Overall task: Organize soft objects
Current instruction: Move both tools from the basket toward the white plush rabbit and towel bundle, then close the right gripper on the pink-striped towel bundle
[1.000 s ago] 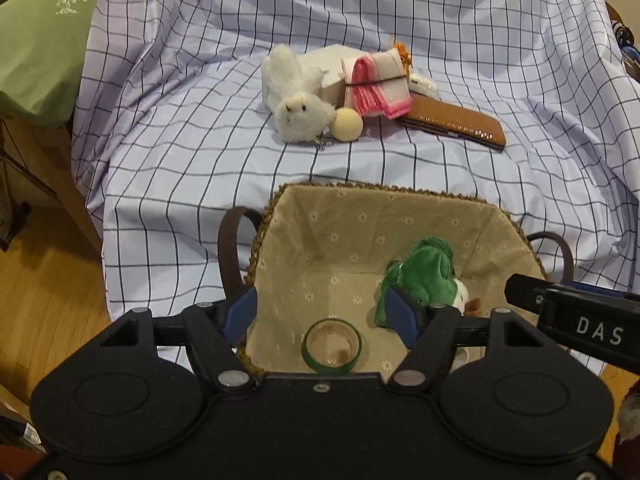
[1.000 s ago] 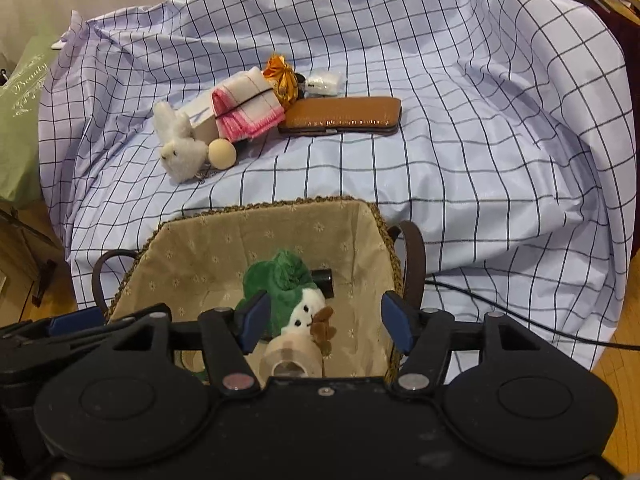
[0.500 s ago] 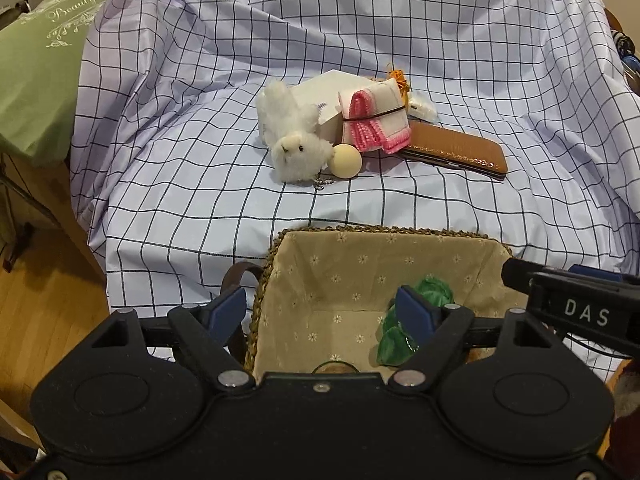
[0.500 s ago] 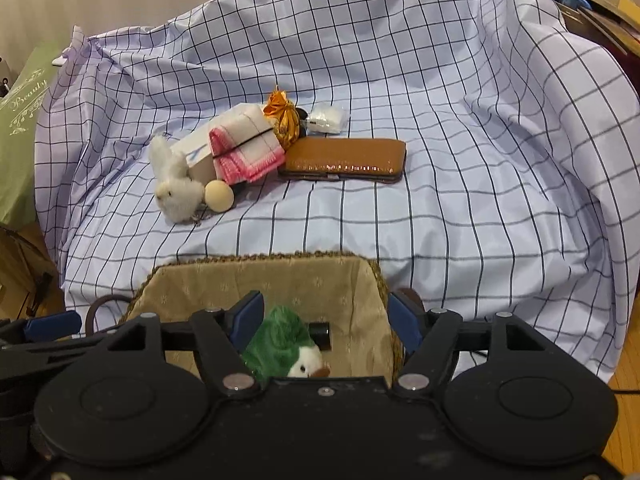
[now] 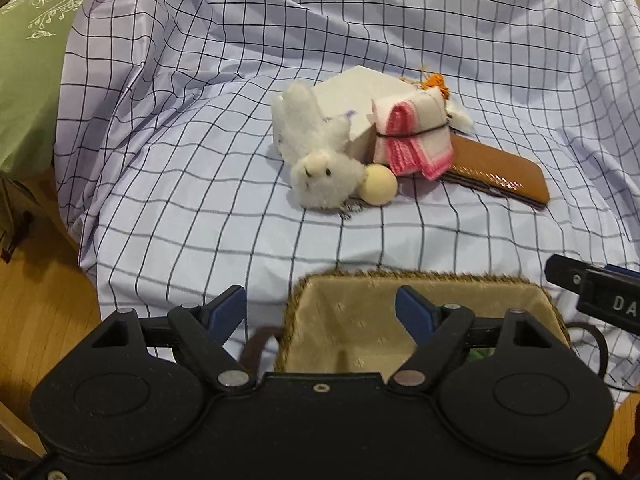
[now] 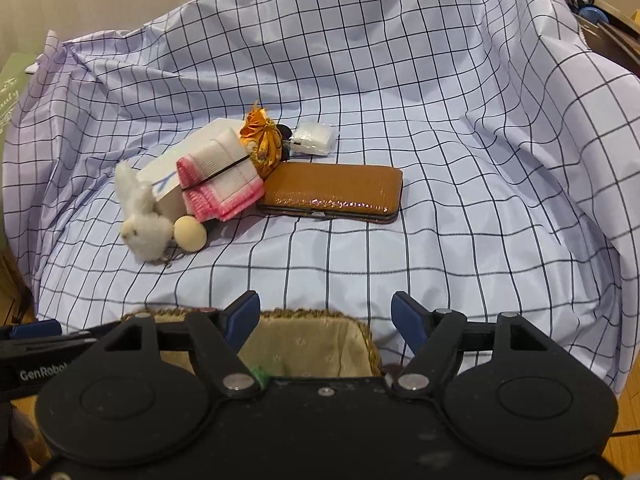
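Both the left gripper (image 5: pixel 318 308) and right gripper (image 6: pixel 325 314) hover empty, jaws just widening. The fluffy white plush rabbit (image 5: pixel 320 168) lies ahead on the checked cloth (image 5: pixel 200 220), beyond the woven lined basket (image 5: pixel 420 280), ears pointing away, likely nearer the left gripper.

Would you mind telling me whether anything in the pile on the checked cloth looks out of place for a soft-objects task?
Yes: a rigid brown case and a cream ball that looks hard lie among the white plush bunny and banded pink-edged cloths.
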{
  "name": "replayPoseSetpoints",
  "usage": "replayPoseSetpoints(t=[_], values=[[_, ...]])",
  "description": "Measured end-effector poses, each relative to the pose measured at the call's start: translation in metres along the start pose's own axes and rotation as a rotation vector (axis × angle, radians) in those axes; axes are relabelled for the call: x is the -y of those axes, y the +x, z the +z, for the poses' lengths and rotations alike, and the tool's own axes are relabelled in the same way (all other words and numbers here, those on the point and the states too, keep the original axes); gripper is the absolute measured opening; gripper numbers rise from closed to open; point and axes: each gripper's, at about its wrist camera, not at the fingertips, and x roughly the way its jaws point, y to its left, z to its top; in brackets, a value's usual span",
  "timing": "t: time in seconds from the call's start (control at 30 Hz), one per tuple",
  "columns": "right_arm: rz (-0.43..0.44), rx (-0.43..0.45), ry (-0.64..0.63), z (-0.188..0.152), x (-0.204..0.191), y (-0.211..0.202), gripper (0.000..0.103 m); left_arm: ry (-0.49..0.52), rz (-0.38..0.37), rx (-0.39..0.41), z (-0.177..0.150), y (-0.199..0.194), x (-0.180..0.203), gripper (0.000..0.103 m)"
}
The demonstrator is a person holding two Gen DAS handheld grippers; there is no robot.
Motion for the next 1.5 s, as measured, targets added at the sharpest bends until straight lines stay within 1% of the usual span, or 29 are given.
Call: replayPoseSetpoints(t=[0.4,0.73,1.0,1.23,1.33,1.5], values=[[0.006,0.001,-0.020,0.036,-0.009,0.032,0.073,-0.024,-0.009,0.002,0.034,0.028,-0.011,0.078],[0.067,0.022,-0.074,0.060,-0.037,0.053,0.076,-0.034,-0.010,-0.005,0.045,0.047,-0.017,0.078],[0.117,0.056,-0.165,0.071,-0.070,0.072,0.086,-0.051,-0.015,-0.012,0.047,0.060,-0.028,0.078],[0.128,0.061,-0.236,0.076,-0.089,0.095,0.091,-0.080,-0.030,-0.030,0.044,0.069,-0.037,0.078],[0.137,0.073,-0.264,0.077,-0.095,0.104,0.098,-0.078,-0.033,-0.032,0.043,0.071,-0.037,0.078],[0.132,0.105,-0.324,0.079,-0.108,0.119,0.100,-0.088,-0.046,-0.025,0.043,0.071,-0.040,0.078]])
